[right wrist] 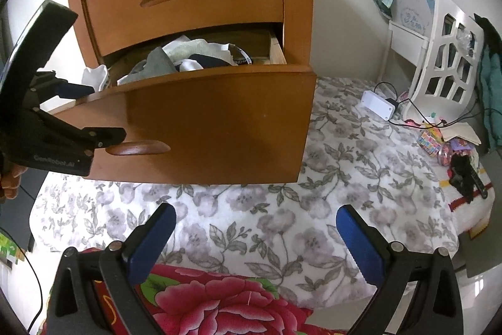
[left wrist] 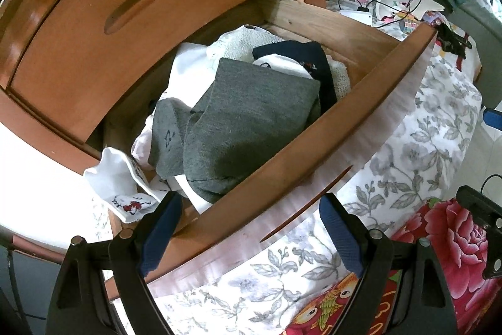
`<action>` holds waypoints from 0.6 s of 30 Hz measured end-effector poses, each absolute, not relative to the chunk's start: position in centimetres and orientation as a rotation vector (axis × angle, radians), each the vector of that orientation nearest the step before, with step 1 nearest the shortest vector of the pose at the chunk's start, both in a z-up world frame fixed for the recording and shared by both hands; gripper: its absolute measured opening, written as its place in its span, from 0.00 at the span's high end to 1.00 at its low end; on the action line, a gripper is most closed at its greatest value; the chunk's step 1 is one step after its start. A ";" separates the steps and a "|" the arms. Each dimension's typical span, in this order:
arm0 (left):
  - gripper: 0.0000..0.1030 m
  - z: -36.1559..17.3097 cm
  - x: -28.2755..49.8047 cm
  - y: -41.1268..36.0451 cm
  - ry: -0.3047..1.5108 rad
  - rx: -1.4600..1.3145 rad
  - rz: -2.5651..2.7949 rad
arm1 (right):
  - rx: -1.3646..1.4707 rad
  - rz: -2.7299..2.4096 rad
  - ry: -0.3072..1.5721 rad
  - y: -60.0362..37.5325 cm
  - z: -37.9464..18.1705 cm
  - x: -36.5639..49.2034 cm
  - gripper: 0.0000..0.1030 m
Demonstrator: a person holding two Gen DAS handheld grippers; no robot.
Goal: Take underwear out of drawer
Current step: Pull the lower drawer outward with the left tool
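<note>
- Left wrist view: the left gripper (left wrist: 251, 209) is seen with its blue-padded fingers spread wide and nothing held between them; the front panel of the pulled-out drawer (left wrist: 313, 153) is straddled by them, one finger inside and one outside.
- Just ahead of that gripper, inside the drawer, a heap of underwear (left wrist: 248, 109) is seen: grey pieces on top, white and dark navy ones behind, and a white piece (left wrist: 116, 178) draped over the drawer's near-left edge.
- Right wrist view: the right gripper (right wrist: 255, 220) is held released and empty over a floral bedsheet (right wrist: 282, 209), well short of the drawer (right wrist: 219, 118).
- Far ahead and to its left, the left gripper (right wrist: 75, 90) is seen at the drawer's top edge, beside the clothing (right wrist: 188, 58).
</note>
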State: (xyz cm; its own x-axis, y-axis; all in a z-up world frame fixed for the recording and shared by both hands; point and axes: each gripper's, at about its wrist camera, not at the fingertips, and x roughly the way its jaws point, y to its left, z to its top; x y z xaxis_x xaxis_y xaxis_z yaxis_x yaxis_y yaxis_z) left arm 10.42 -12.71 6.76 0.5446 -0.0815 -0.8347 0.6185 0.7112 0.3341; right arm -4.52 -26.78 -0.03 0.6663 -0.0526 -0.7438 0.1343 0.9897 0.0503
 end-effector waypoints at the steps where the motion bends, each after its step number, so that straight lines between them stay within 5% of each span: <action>1: 0.14 6.4 10.0 -12.7 0.906 0.668 -0.453 | 0.104 -0.106 0.835 -26.8 0.0 -4.5 0.00; 18: 0.13 8.1 8.3 -10.0 0.816 0.571 -0.407 | 0.106 -0.113 0.848 -26.9 -0.3 -4.5 0.00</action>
